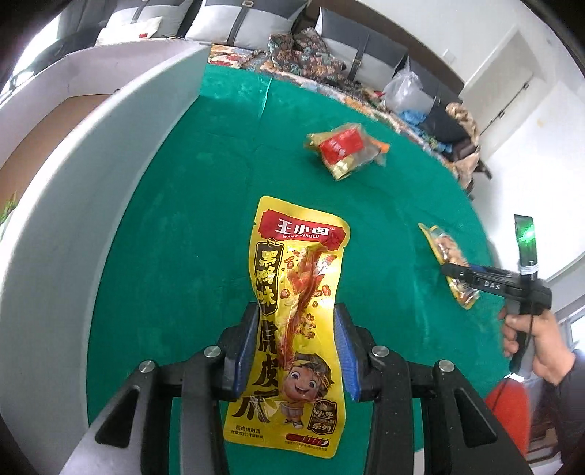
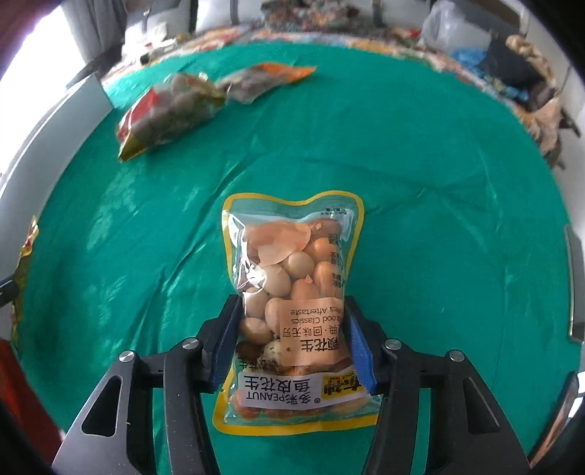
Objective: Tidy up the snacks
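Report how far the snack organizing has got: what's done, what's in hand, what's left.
Done: nothing visibly sorted; no packet can be seen in the white bin at the cloth's left edge. In hand: the left gripper is shut on the yellow chicken-feet packet, and the right gripper brackets the peanut packet, pads at its sides. Left: two loose packets, red-gold and orange-tipped, lying on the green cloth.

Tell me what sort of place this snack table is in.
Probably a home living room: a sofa with grey cushions stands behind the green cloth-covered table, patterned throws lie heaped on it, and a white door shows at the right.
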The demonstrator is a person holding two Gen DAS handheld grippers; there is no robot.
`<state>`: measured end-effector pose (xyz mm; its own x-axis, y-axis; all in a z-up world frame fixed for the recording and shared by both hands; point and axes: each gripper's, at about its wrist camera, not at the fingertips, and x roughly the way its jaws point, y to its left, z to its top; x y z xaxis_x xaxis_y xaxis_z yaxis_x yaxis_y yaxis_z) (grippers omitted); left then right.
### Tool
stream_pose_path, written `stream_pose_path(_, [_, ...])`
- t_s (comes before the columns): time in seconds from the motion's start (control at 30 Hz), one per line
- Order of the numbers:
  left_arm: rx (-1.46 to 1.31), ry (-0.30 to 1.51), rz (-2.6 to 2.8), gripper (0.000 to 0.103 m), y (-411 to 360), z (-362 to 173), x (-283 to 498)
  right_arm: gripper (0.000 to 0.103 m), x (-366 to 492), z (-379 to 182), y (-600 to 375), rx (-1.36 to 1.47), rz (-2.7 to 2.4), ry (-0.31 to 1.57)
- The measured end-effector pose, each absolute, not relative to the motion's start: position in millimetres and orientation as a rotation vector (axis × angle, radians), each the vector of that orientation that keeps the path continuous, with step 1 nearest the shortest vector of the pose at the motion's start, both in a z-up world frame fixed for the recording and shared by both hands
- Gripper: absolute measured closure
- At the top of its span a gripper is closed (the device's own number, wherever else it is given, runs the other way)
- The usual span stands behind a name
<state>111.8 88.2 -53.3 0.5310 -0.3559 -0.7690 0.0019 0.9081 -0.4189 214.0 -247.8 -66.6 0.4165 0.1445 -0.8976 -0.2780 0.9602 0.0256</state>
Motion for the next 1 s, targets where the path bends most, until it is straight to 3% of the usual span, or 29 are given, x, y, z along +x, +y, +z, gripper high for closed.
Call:
stream_pose_path(0.17, [-0.501,0.888,-0.259,0.064,125.3,-2.7,93.8,0.047,199.7,-9.4,-222.5,0.042,0.369,1.035])
stream_pose_path(0.33, [-0.497,0.781,-0.115,0.063,211.6,48.3,74.5,0.046,172.7,78.2,-103.7,0.105,0.706,0.928])
stream_pose_path(0.43, [-0.459,0.785,0.05,0.061,270.9,53.8,64.1,0.046,154.8,103.3,-19.5,0.142,0.891,0.917])
stream_pose_path(0.53, [-0.409,0.812,0.212,0.047,316.6,40.6,57.4,0.04,139.5,104.7,56.6,0.152,1.013,0.942])
stream_pose_path(0.6, [-0.397,0.856,0.298,0.025,341.1,25.6,52.0,0.029,132.3,95.1,107.1,0.146,1.066,0.963])
stream_pose_path(0.63, [-0.395,0.876,0.335,0.024,350.5,18.3,49.4,0.019,131.5,85.5,127.8,0.147,1.082,1.003])
stream_pose_path(0.73, [-0.393,0.883,0.391,0.024,364.4,7.3,27.6,0.019,132.3,61.3,142.9,0.124,1.031,1.091])
stream_pose_path(0.93, [-0.454,0.784,0.278,0.023,323.5,19.3,20.2,0.019,146.7,33.7,37.3,0.04,0.809,0.923])
stream_pose_path(1.0, [-0.442,0.754,0.192,0.015,289.4,31.6,21.3,0.019,152.5,7.8,-15.7,-0.062,0.652,0.879])
